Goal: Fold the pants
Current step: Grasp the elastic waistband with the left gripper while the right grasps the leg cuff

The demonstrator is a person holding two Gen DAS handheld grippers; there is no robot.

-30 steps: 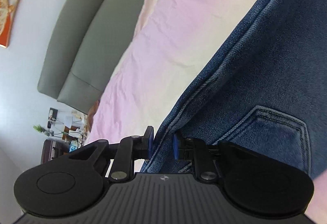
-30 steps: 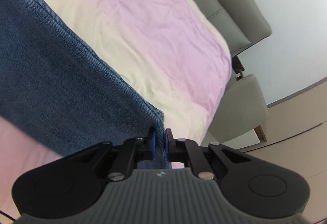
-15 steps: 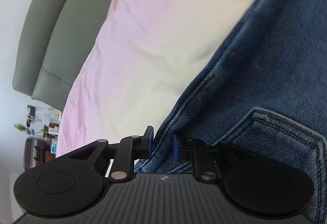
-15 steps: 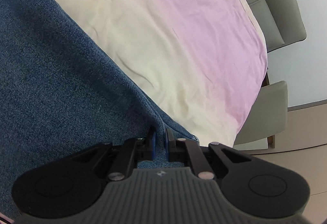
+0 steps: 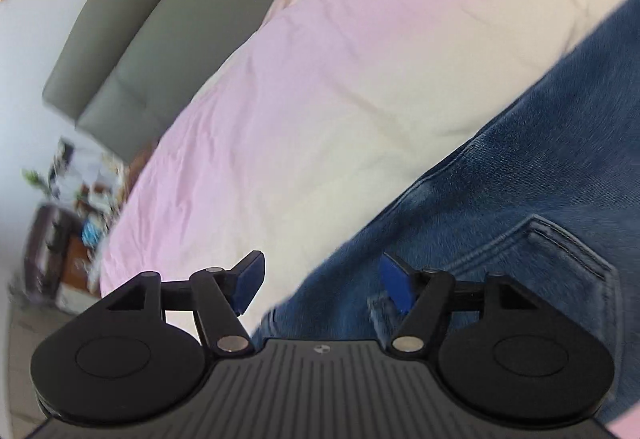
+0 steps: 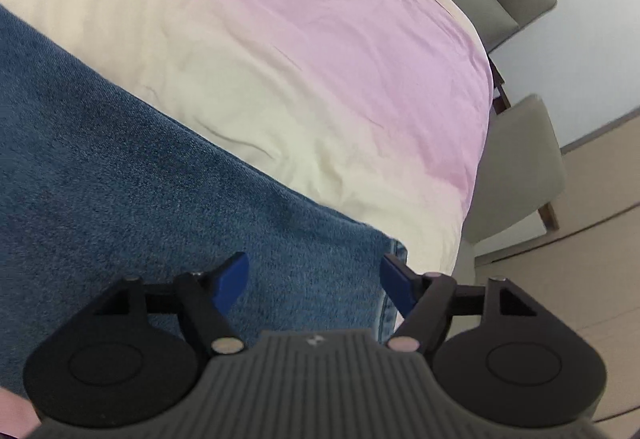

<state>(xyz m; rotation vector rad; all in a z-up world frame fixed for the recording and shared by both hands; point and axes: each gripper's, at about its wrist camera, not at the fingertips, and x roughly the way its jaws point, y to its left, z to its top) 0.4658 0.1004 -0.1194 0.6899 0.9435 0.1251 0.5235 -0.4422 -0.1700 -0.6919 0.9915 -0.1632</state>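
Blue denim pants (image 5: 520, 199) lie flat on a bed with a pink and cream cover (image 5: 340, 59). In the left wrist view a back pocket (image 5: 560, 251) and the waistband end sit just past my left gripper (image 5: 322, 285), which is open and empty over the pants' edge. In the right wrist view the pants (image 6: 140, 179) spread to the left, with a hem corner (image 6: 394, 255) by the right fingertip. My right gripper (image 6: 314, 281) is open and empty just above the denim.
A grey padded headboard (image 5: 160, 19) runs along the bed's far side. A cluttered side table (image 5: 80, 199) stands at the left. A grey chair (image 6: 520, 167) stands off the bed's right edge (image 6: 480, 119), over a wood floor (image 6: 592, 239).
Both grippers were shut on the pants' edge and have opened, letting go of the denim. The pants now lie on the bed.
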